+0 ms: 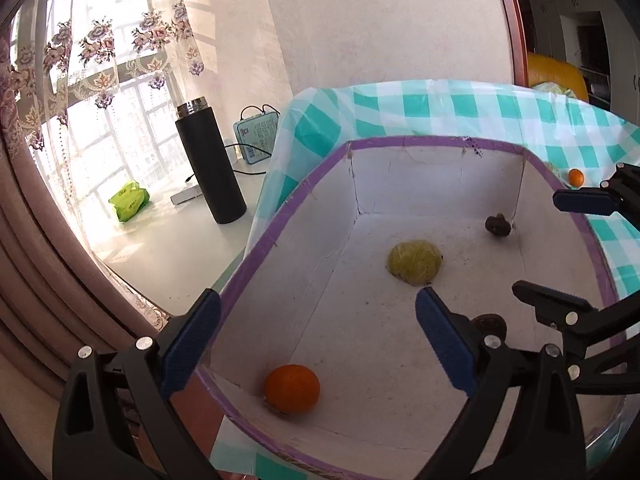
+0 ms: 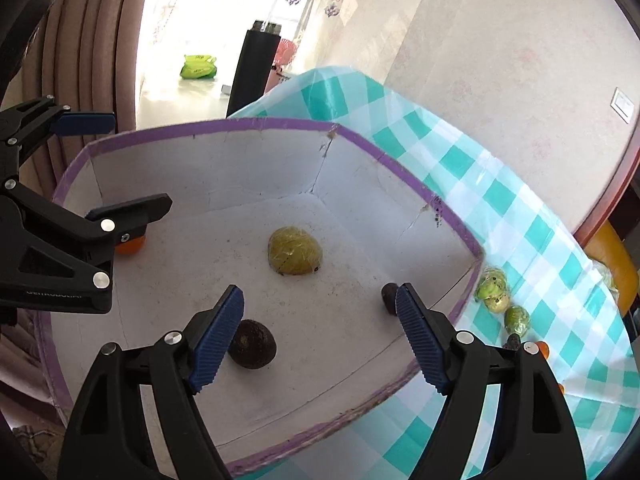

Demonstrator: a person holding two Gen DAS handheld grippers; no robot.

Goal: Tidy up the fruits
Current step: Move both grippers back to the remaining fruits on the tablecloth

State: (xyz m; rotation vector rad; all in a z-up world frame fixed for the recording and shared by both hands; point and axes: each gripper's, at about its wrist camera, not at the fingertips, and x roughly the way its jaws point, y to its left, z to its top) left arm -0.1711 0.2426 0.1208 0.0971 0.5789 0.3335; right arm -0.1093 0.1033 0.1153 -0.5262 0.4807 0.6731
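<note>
Checked tablecloth (image 2: 500,208), white box (image 2: 224,128), orange (image 1: 292,388), both tools spread, empty

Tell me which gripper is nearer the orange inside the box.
Left. The left gripper hangs open right above the orange; the right gripper is open farther off, over the avocado.

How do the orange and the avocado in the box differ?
Colour: the orange is bright and smooth, while the avocado is dark and dull. Shape: the orange is round, the avocado egg-like. Position: the orange lies by the left gripper, the avocado by the right gripper. Both rest loose on the floor of the box, ungripped.
</note>
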